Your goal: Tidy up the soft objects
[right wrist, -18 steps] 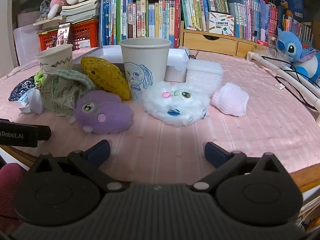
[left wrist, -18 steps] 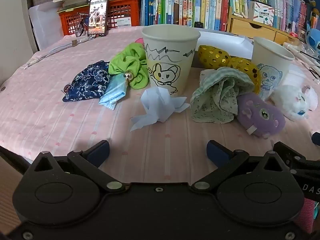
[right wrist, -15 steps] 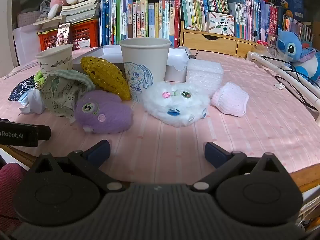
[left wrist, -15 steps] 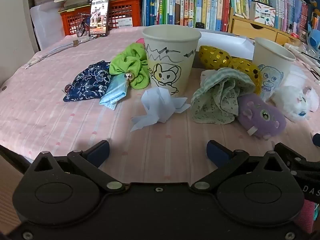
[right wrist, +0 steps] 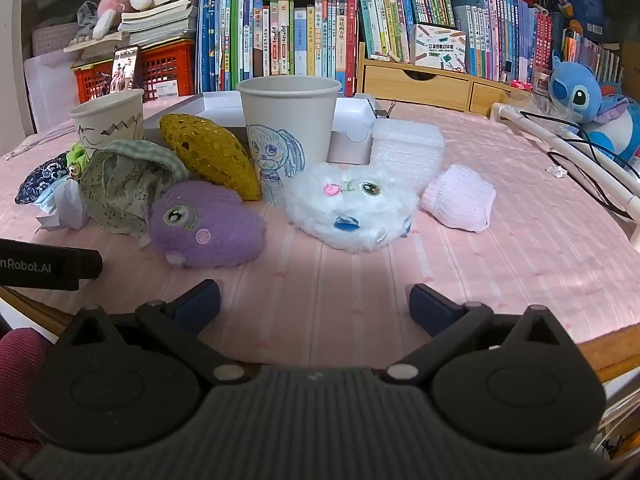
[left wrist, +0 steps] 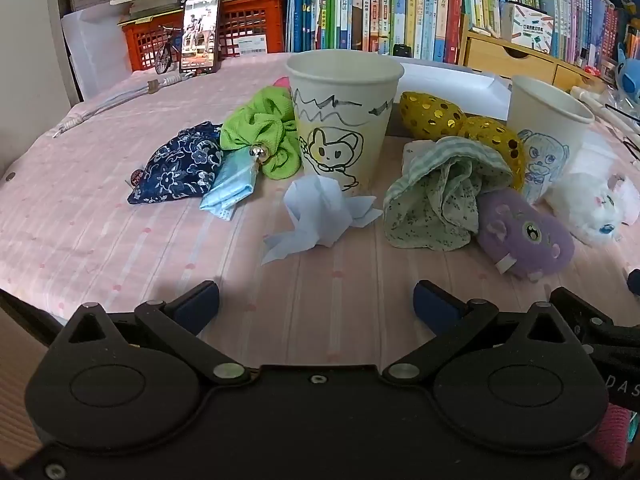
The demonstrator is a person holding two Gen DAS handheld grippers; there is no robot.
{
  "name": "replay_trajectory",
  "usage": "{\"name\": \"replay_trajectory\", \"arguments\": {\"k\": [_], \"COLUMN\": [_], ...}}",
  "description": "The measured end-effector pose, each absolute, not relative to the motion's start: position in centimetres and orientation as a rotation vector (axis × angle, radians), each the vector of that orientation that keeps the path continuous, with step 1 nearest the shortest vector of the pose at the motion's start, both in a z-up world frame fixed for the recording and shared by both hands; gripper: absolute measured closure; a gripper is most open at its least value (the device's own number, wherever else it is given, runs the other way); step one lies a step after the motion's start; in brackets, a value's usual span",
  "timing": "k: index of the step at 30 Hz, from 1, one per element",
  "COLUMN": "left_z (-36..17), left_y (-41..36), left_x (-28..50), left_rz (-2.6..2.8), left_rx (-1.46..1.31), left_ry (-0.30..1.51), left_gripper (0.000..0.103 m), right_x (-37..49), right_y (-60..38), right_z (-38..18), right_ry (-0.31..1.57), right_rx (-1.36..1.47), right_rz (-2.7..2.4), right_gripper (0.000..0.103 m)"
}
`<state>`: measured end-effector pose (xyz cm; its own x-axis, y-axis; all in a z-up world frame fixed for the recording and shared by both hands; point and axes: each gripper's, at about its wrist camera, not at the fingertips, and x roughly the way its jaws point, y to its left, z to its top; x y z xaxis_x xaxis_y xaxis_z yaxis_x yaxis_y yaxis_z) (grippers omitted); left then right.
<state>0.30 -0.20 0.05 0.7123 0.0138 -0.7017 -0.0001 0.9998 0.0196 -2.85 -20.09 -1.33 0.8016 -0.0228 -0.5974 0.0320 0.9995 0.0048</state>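
**Two tongs wide and empty over a crowded worktop**

Both of my tongs stand spread wide with nothing between their blue tips. My left tongs (left wrist: 316,304) hang over the bare pink-striped worktop (left wrist: 100,240) near its front edge; my right tongs (right wrist: 314,304) do the same further along.

From the left view, a paper cup with a yellow cartoon animal (left wrist: 343,118) stands upright at 12 o'clock. A crumpled white tissue (left wrist: 320,212) lies touching its base on my side. At 11 o'clock sit a green scrunchie (left wrist: 260,140), a light blue face mask (left wrist: 232,184) just under it, and a navy floral pouch (left wrist: 176,168) at the far left of that group. At 1 o'clock lies a green checked cloth (left wrist: 444,196), with a gold sequin pouch (left wrist: 460,124) behind it and a purple plush (left wrist: 524,236) touching its right side.

From the right view, a second paper cup with a blue drawing (right wrist: 288,136) stands at 12 o'clock. A white fluffy plush (right wrist: 352,204) lies in front of it, slightly to the right, and a pink knitted piece (right wrist: 460,198) sits at 1 o'clock, just beside the plush. The purple plush rests at 11 o'clock.
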Motion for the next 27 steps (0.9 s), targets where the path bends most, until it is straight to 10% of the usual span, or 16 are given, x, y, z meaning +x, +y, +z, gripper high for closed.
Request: {"name": "replay_trajectory", "arguments": {"k": [27], "left_z": [0.04], "left_y": [-0.26], "left_x": [0.35], "left_rz": [-0.003], "left_rx": [0.024], "left_ry": [0.784], "left_gripper": [0.000], "right_x": [-2.82], "right_y": [-20.07], "right_z": [-1.28], "right_ry": [0.640], "right_rx": [0.014], "right_rz": [-0.030], "right_gripper": [0.000]}}
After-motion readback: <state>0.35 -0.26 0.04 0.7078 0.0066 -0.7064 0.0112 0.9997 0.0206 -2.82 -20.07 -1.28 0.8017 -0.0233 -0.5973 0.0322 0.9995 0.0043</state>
